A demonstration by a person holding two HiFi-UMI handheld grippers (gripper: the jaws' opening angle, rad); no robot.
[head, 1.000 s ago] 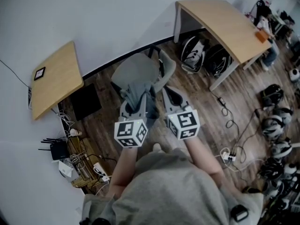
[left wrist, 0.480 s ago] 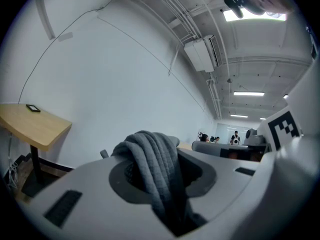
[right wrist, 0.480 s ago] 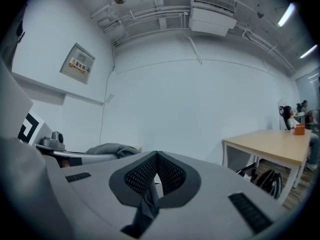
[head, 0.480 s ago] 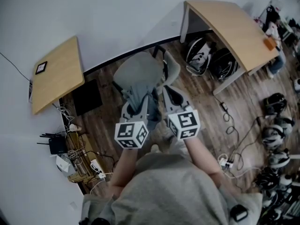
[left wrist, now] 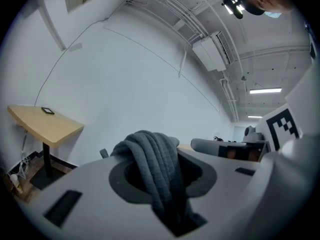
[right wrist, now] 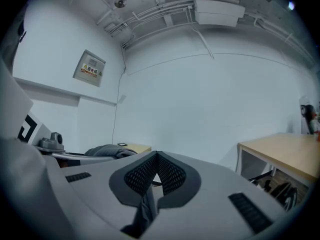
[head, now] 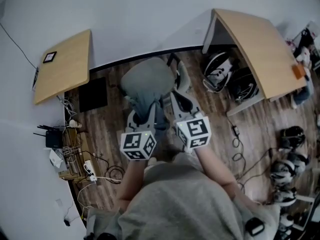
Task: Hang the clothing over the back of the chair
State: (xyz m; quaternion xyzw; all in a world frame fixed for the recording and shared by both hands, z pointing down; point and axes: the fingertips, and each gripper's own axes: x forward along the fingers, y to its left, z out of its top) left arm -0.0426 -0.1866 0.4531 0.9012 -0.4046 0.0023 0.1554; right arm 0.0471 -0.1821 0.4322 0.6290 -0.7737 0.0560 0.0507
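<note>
Grey clothing [left wrist: 152, 169] is clenched by both left gripper [head: 140, 113] and right gripper [head: 177, 100] near the chair [head: 145, 79].

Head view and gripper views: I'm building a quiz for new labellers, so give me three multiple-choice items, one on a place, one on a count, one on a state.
1. Where is the grey clothing? A. On the floor. B. In a drawer. C. In the left gripper, near the chair.
2. How many wooden tables show in the head view? A. Two. B. One. C. Four.
3. The left gripper's jaws are: A. Wide apart, empty. B. Closed on bunched fabric. C. Around a cable.
Key: 1 C, it hangs from that gripper by the chair; 2 A, one at each side; 3 B, folds sit pinched between them.
</note>
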